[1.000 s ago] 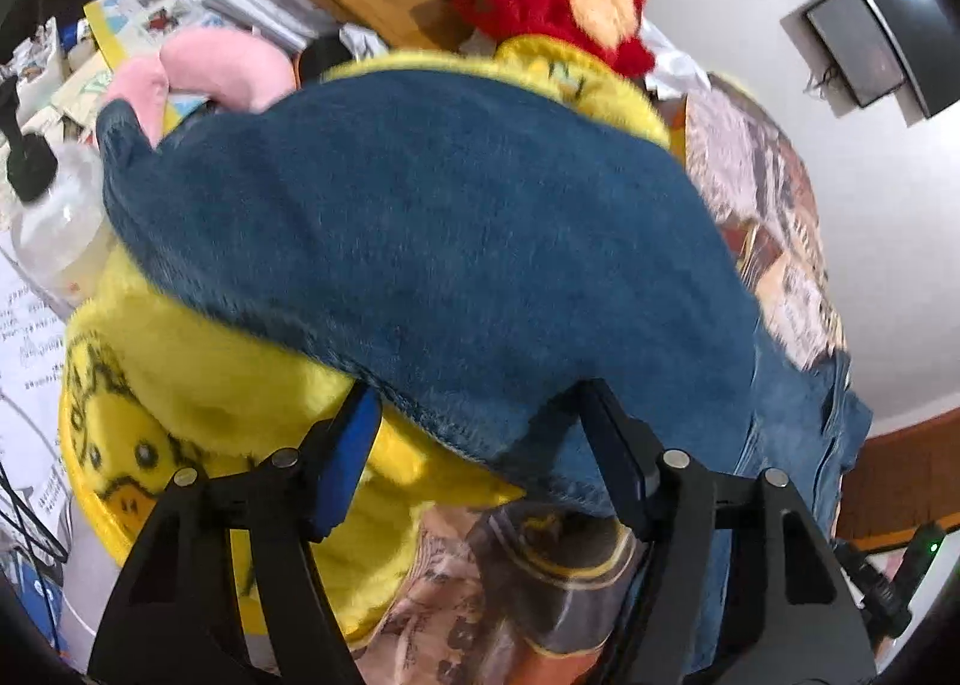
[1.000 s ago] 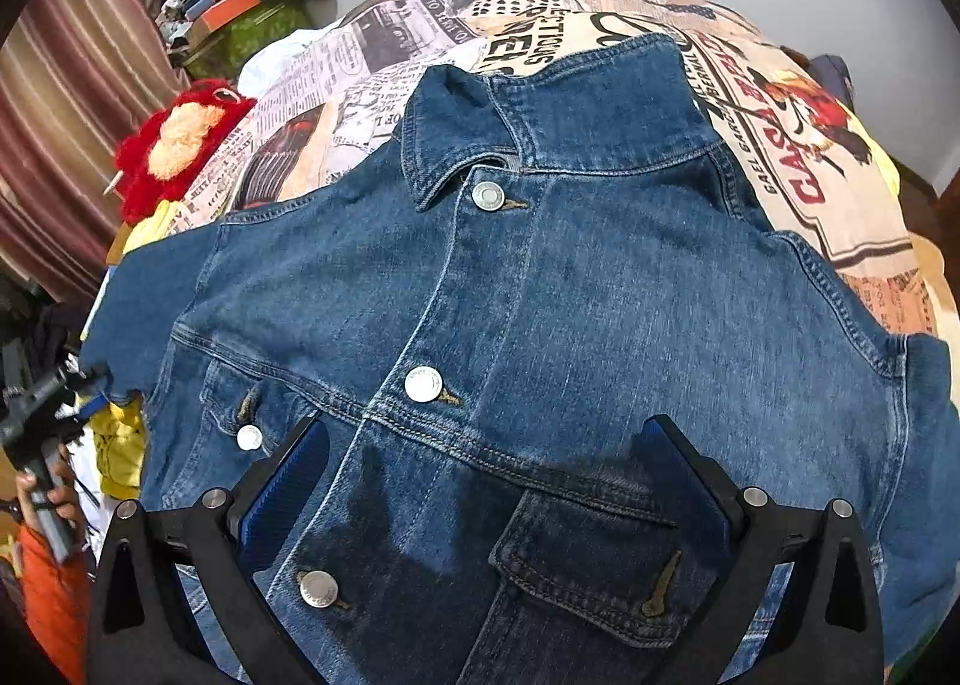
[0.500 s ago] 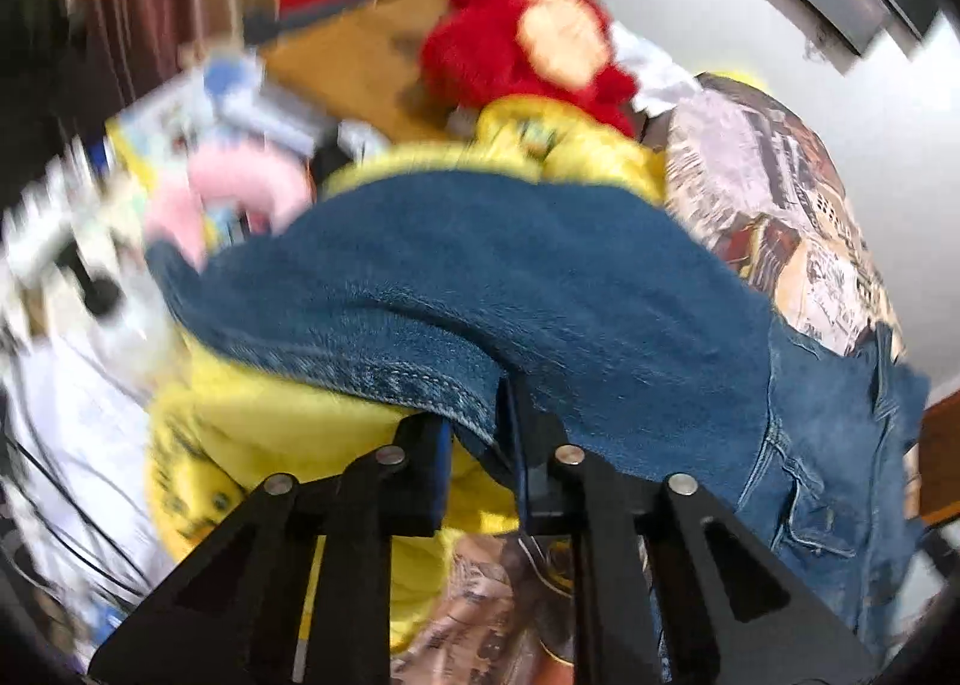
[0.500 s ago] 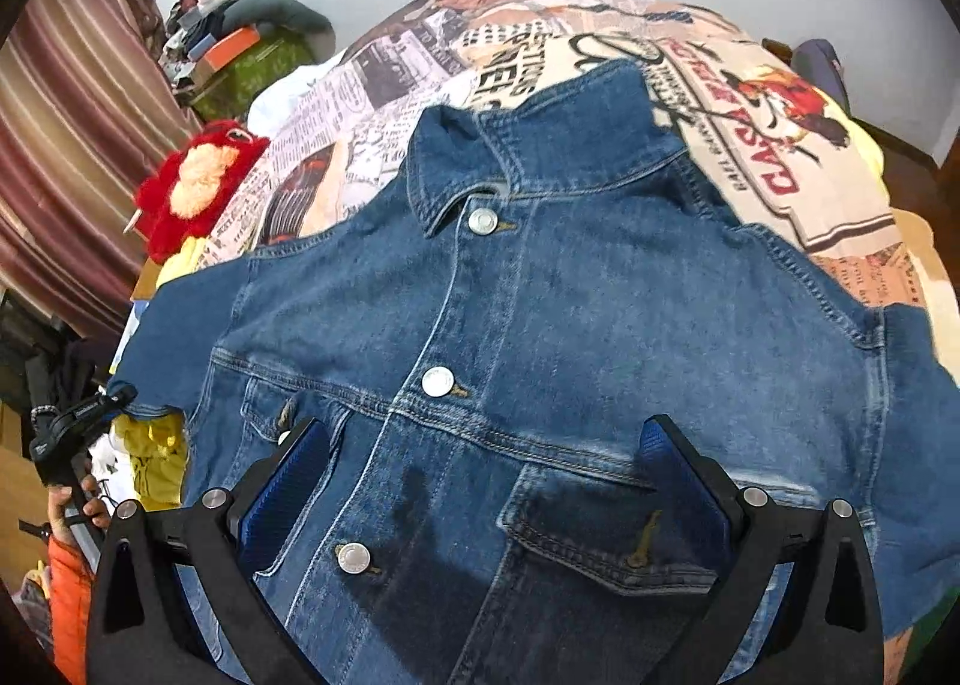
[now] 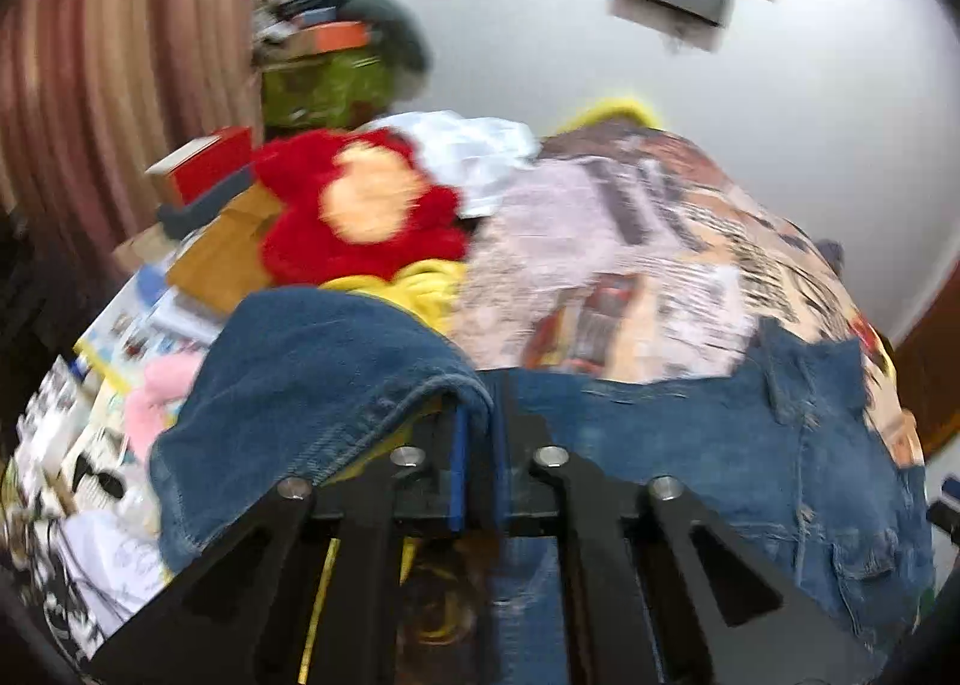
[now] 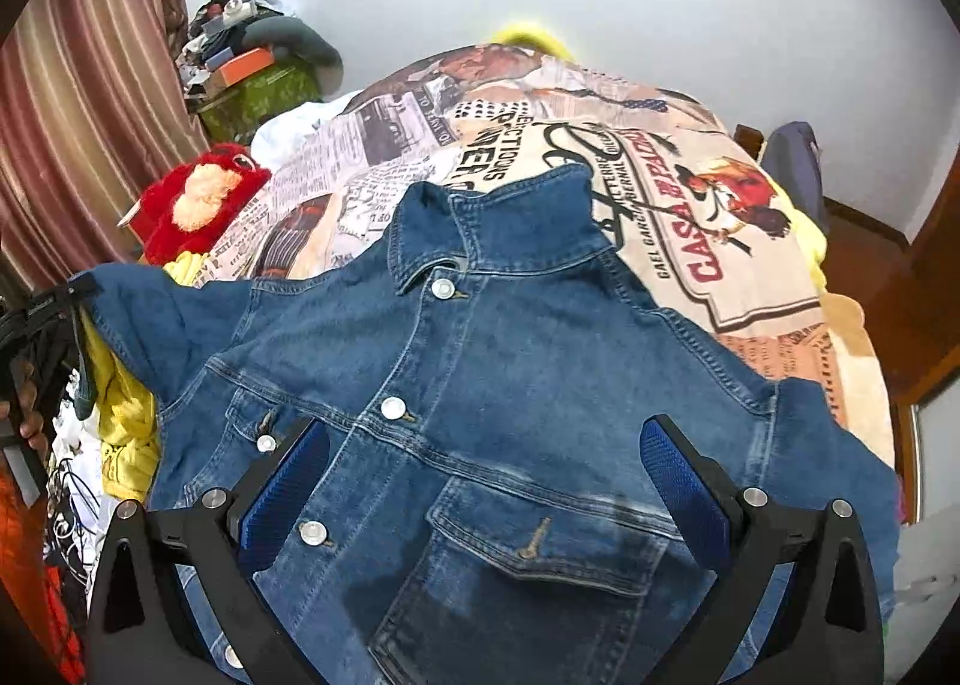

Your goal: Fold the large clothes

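A blue denim jacket [image 6: 510, 373] lies front up and buttoned on a bed with a newspaper-print cover [image 6: 600, 145]. My left gripper [image 5: 477, 421] is shut on the hem of the jacket's left sleeve [image 5: 312, 373] and holds it lifted off the bed edge. The lifted sleeve and the left gripper [image 6: 72, 289] show at the far left of the right wrist view. My right gripper [image 6: 480, 481] is open and empty, hovering above the jacket's lower front, over a chest pocket [image 6: 540, 535].
A red plush toy [image 6: 192, 199] and yellow plush things [image 6: 126, 415] lie at the bed's left edge. Books and papers [image 5: 120, 337] clutter the floor beside it. A striped curtain [image 6: 78, 103] hangs left. A piled green box [image 6: 252, 85] stands in the corner.
My left gripper closed on the sleeve hem and lifted it up and toward the jacket body. My right gripper stayed open and drew back a little above the jacket.
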The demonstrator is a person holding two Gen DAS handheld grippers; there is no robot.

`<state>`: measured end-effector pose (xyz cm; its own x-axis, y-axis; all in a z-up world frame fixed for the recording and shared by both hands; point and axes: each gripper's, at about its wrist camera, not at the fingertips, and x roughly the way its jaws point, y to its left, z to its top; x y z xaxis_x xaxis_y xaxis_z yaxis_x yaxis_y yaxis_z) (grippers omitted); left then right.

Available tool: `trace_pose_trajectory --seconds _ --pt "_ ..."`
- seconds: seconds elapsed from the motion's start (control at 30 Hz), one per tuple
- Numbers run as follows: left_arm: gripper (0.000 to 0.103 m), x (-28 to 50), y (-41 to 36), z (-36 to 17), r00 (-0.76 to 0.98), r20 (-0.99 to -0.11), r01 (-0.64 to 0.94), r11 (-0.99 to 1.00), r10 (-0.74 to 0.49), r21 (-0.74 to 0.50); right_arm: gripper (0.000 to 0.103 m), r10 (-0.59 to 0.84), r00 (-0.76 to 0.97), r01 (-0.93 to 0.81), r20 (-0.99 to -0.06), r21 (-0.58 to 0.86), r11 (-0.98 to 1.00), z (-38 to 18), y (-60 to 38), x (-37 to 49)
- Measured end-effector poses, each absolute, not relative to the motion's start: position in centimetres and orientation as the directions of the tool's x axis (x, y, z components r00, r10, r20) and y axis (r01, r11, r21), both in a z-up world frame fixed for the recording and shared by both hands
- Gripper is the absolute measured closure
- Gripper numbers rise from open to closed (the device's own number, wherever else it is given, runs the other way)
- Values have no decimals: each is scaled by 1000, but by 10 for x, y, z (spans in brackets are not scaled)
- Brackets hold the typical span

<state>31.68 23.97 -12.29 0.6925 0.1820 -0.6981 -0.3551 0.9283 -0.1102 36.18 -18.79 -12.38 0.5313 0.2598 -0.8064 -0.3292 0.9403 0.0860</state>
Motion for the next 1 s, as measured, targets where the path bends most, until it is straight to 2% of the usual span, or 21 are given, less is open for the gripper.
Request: trace_pose_trajectory --seconds 0.13,0.2,0.33,0.47,0.57,0.6,0.67,0.73,0.8,0.87,0.97,1.0 --pt "99 326 179 -128 708 -704 -190 976 61 -106 0 257 541 -316 -801 89 944 -119 -198 358" --pt "99 335 144 -142 682 -731 -100 991 3 -90 0 248 548 -306 -799 84 948 -118 -203 356" --pt "99 354 92 -184 569 -813 30 991 -127 -134 0 252 547 -297 -798 96 950 -117 -210 351" --pt "97 360 48 -226 446 -881 118 986 -156 -114 0 247 550 -300 -798 87 950 -117 -215 345" --pt "93 355 43 -236 446 -884 106 989 -139 -102 0 223 561 -296 -797 58 954 -116 -218 341" --pt "89 353 47 -234 445 -882 98 988 -153 -121 0 215 565 -295 -797 48 954 -116 -219 340" --pt "67 350 56 -230 431 -876 89 977 -215 -196 0 207 567 -297 -797 36 954 -117 -220 339" --pt "54 339 68 -219 457 -855 74 968 -247 -241 0 203 568 -299 -798 30 954 -118 -219 339" --pt "46 324 85 -201 520 -829 51 976 -206 -211 0 204 567 -304 -798 27 952 -119 -216 339" --pt "31 311 106 -190 573 -806 6 984 -149 -178 0 207 563 -314 -800 25 949 -122 -211 339" --pt "21 293 149 -181 625 -779 -115 981 -52 -158 0 214 553 -336 -805 20 942 -125 -199 339" --pt "20 289 166 -182 630 -776 -159 975 -19 -153 0 214 552 -343 -806 15 939 -126 -196 339"
